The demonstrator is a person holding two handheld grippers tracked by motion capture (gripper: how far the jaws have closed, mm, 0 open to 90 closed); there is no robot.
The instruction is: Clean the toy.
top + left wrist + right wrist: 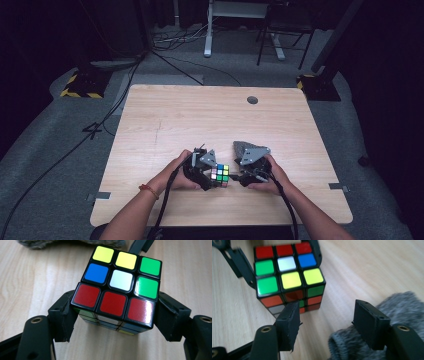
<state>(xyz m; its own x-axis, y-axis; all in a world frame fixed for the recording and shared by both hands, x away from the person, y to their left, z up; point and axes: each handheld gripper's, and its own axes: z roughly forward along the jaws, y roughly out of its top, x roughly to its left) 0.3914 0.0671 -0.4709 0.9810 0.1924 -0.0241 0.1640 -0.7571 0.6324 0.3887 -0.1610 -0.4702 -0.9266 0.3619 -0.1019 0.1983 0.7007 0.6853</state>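
A: Nearest the lens, left gripper view: two black jaws, matte, pads chewed and ragged at the edges, brass-coloured screw holes behind. State?

B: Left gripper (112, 315) clamped on the cube (117, 287). Pads press its lower layer from both sides. Cube sits upright on the table (30, 290), near edge of it, between the two hands.

A: Cube looks?

B: 3x3 puzzle cube, glossy stickers on black plastic, rounded tile corners. Scrambled. Top face, seen from left gripper: near row three red; mid row blue, white, green; far row yellow, yellow, green. Glare on the right-hand red tile. Side faces mostly hidden; bits of green, white, yellow underneath.

A: Right side?

B: Right gripper (327, 322) jaws apart, nothing between the pads. Left pad just in front of the cube's side face, can't tell if touching. That face shows orange, grey-white and green tiles, partly blocked. Same black jaws, torn pad edge.

A: Other stuff?

B: Grey fuzzy knit thing (362, 340), soft, woolly, under the right gripper's jaws, blurred. Table is pale wood-grain laminate, rounded corners, w/ a round dark hole (252, 100) at the far edge. High view: grey three-cornered plates atop each gripper, cables trailing back. Red band (148, 190) on left wrist.

A: Writing, logos?

B: None legible.
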